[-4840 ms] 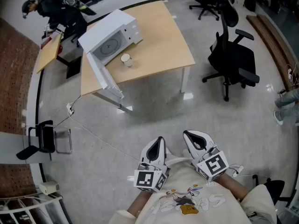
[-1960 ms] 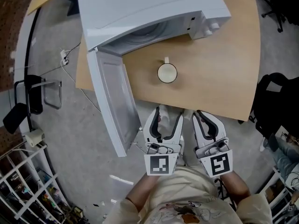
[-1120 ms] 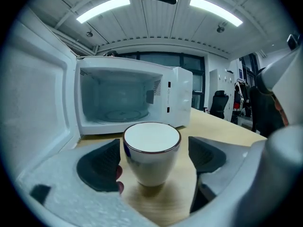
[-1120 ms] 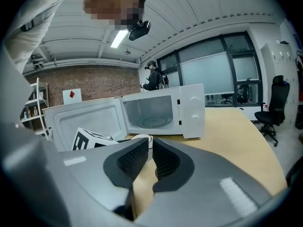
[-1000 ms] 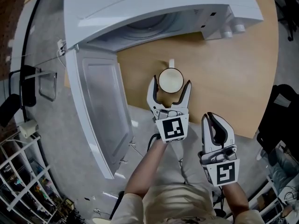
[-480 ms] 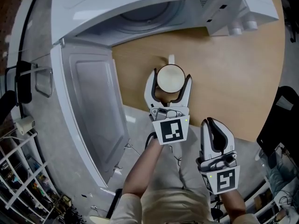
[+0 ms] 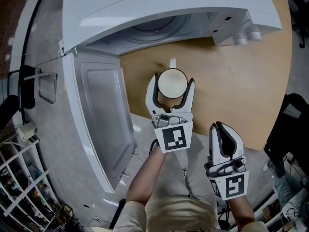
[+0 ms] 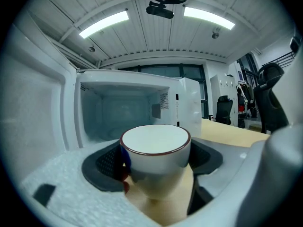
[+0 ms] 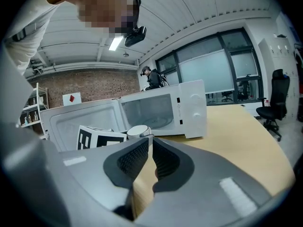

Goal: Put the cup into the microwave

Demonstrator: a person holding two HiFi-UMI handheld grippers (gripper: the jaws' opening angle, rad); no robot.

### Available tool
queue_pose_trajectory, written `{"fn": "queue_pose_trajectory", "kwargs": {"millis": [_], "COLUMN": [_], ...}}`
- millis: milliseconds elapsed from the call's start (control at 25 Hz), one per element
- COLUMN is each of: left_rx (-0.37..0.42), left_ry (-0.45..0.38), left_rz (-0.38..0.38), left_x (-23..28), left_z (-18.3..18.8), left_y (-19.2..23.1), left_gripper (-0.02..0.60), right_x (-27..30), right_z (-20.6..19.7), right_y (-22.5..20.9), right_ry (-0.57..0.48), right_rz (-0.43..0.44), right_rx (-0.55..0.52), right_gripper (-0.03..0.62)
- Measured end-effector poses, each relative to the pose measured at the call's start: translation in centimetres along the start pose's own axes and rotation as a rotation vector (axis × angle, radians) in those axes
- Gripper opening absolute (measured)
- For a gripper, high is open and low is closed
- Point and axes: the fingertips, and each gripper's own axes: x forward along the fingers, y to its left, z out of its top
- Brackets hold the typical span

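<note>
Left gripper (image 7: 171, 84) jaws clamped on upright white cup (image 8: 156, 160), over table (image 7: 241, 91). Open microwave (image 7: 159, 8) straight ahead of jaws, door (image 7: 104, 124) swung out to their left. Right gripper (image 7: 219, 127), jaws pressed together, behind and right.

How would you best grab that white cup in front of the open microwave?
Take the cup by its round upper body, coming level from the side opposite the handle. It narrows toward its foot, so the wide wall under the rim gives the jaws most to hold. The left gripper holds it that way.
</note>
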Motion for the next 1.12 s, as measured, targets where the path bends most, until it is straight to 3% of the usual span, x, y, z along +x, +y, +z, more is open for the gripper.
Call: {"fn": "queue_pose_trajectory", "kwargs": {"millis": [80, 200, 240, 600, 1120], "left_rx": [-0.033, -0.201, -0.223, -0.140, -0.147], "left_ry": [-0.021, -0.060, -0.067, -0.064, -0.027], "left_rz": [0.031, 0.124, 0.145, 0.232, 0.259], "left_x": [0.5, 1.4, 1.8, 6.8, 11.0], "left_z": [1.1, 2.5, 2.9, 5.0, 3.8], "left_y": [0.9, 2.9, 3.6, 8.8, 11.8], "left_gripper": [0.393, 0.393, 0.393, 0.393, 0.394], "right_x": [0.1, 0.3, 0.3, 1.7, 7.0], "right_z": [0.5, 1.2, 1.5, 3.6, 7.1], "right_y": [0.1, 0.2, 0.3, 1.5, 3.4], "right_ry": [-0.005, -0.010, -0.010, -0.039, -0.131], "right_rz": [0.003, 0.007, 0.010, 0.056, 0.077], "right_rx": [0.000, 0.002, 0.008, 0.001, -0.047], "right_gripper": [0.037, 0.037, 0.037, 0.037, 0.034]}}
